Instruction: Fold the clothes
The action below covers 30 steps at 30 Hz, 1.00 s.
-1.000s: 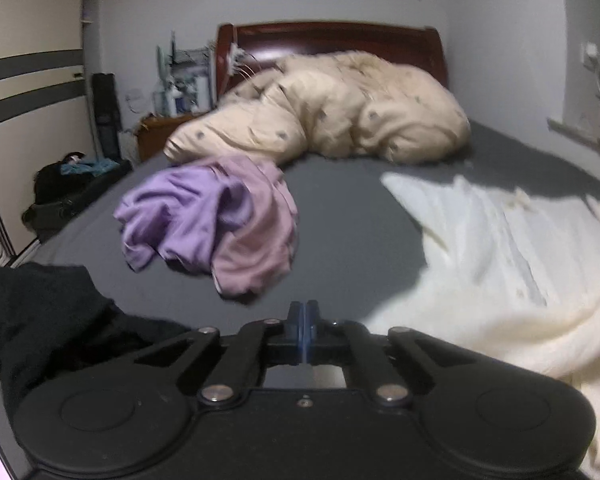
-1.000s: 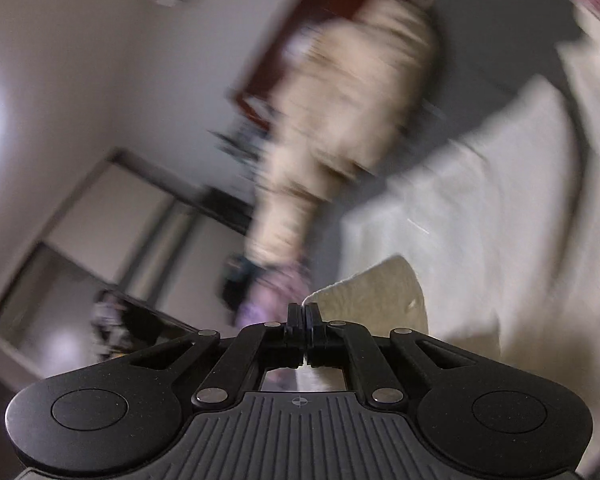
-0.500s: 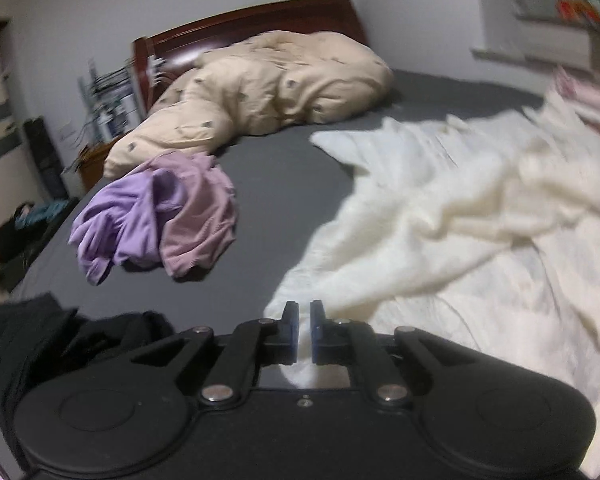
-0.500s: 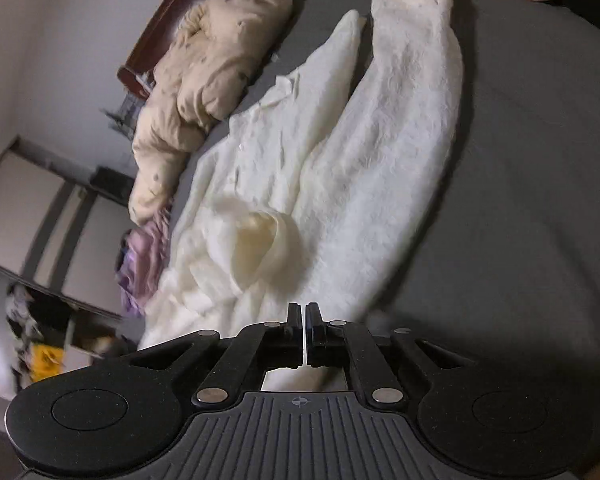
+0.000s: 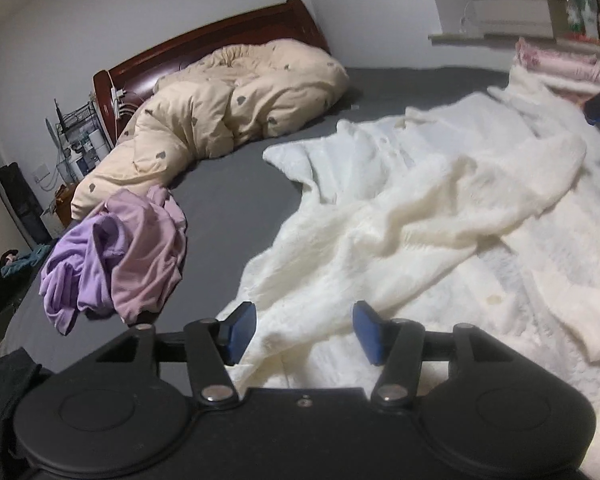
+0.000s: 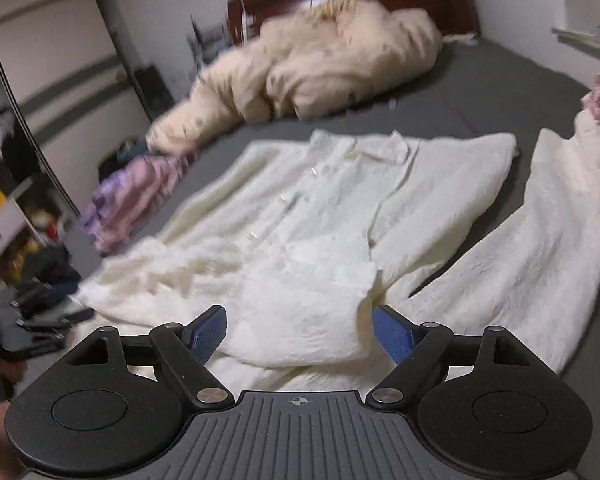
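Note:
A cream fuzzy button-front garment (image 6: 320, 216) lies spread on the grey bed sheet (image 6: 480, 92), collar toward the headboard, one sleeve (image 6: 540, 248) stretched out to the right. My right gripper (image 6: 300, 334) hangs just over its near hem; its jaws are opening and the blue pads (image 6: 394, 336) stand clear of the cloth between them. In the left wrist view the same garment (image 5: 420, 216) is rumpled. My left gripper (image 5: 304, 332) is over its near left edge, its jaws opening too, the pads (image 5: 240, 330) not pressing the cloth.
A beige duvet (image 5: 236, 100) is heaped by the dark wooden headboard (image 5: 204, 40). A purple and pink clothes pile (image 5: 116, 256) sits left of the garment, and a black garment (image 5: 4, 392) at the near left corner. Pink folded clothes (image 5: 556, 60) lie far right. A wardrobe (image 6: 60, 92) stands beyond the bed.
Both pairs of jaws were shut and now stand apart. The right gripper rolled level and dropped low over the cream garment. The left one shifted right, over the garment's edge.

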{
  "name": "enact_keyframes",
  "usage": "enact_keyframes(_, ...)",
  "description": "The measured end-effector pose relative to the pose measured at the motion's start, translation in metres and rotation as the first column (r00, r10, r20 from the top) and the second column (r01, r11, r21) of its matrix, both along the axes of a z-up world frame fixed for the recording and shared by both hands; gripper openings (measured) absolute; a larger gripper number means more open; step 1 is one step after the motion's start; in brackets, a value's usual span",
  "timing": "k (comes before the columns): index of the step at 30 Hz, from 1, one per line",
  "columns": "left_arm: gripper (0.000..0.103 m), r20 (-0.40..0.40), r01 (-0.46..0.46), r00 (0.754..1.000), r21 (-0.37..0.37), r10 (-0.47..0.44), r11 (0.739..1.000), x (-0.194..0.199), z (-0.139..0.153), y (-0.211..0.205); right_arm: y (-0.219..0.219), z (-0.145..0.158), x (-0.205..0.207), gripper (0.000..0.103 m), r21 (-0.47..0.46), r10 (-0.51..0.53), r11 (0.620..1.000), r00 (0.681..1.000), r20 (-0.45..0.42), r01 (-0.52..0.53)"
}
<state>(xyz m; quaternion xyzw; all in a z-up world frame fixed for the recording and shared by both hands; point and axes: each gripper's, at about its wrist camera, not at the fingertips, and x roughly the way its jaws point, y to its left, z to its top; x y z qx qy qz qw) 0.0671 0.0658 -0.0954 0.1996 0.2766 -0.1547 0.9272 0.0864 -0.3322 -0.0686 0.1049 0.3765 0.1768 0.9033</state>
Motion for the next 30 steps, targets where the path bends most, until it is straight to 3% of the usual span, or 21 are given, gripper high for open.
enact_keyframes(3, 0.053, -0.018, -0.022, 1.0, -0.072, 0.021, 0.997, 0.003, -0.005, 0.004, -0.006, -0.017, 0.016, 0.048, -0.004, 0.037, 0.999, 0.997, -0.07, -0.037)
enact_keyframes(4, 0.053, -0.024, -0.029, 0.999, -0.101, 0.026, 0.994, 0.003, -0.006, 0.006, -0.01, -0.021, 0.019, 0.034, 0.02, 0.046, 0.999, 0.995, -0.091, -0.044)
enact_keyframes(5, 0.053, -0.022, -0.034, 0.999, -0.13, 0.031, 0.991, 0.002, -0.007, 0.009, -0.013, -0.023, 0.022, 0.03, 0.058, 0.051, 0.997, 0.993, -0.107, -0.045)
enact_keyframes(7, 0.053, -0.006, -0.038, 0.999, -0.19, 0.038, 0.981, -0.003, -0.005, 0.015, -0.015, -0.026, 0.028, 0.003, 0.147, 0.058, 0.988, 0.989, -0.137, -0.038)
enact_keyframes(11, 0.056, -0.023, -0.033, 0.999, -0.26, 0.028, 0.965, -0.005, -0.001, 0.026, -0.023, -0.006, 0.024, 0.002, 0.368, 0.059, 0.93, 0.988, -0.142, -0.002)
enact_keyframes(14, 0.056, -0.032, -0.037, 0.999, -0.275, 0.03, 0.961, -0.005, 0.0, 0.037, -0.034, 0.023, 0.002, 0.001, 0.451, 0.046, 0.893, 0.99, -0.131, 0.018)
enact_keyframes(18, 0.058, -0.026, -0.039, 0.999, -0.237, 0.034, 0.971, -0.008, -0.001, 0.049, -0.057, 0.04, -0.04, 0.001, 0.503, 0.011, 0.861, 0.985, -0.171, 0.078)
enact_keyframes(22, 0.062, 0.002, -0.043, 0.999, -0.127, 0.044, 0.991, -0.005, 0.0, 0.054, -0.072, 0.018, -0.065, 0.001, 0.371, -0.066, 0.91, 0.95, -0.306, 0.183)
enact_keyframes(25, 0.063, -0.004, -0.066, 0.998, -0.089, 0.066, 0.994, 0.001, -0.001, 0.061, -0.079, -0.009, -0.072, 0.002, 0.284, -0.136, 0.922, 0.908, -0.396, 0.262)
enact_keyframes(28, 0.063, -0.047, -0.101, 0.994, -0.08, 0.098, 0.992, 0.007, -0.003, 0.069, -0.075, -0.013, -0.071, 0.003, 0.205, -0.168, 0.94, 0.894, -0.415, 0.272)
enact_keyframes(30, 0.063, -0.074, -0.102, 0.993, -0.08, 0.096, 0.992, 0.009, -0.006, 0.073, -0.074, -0.001, -0.065, 0.003, 0.111, -0.224, 0.952, 0.896, -0.383, 0.285)
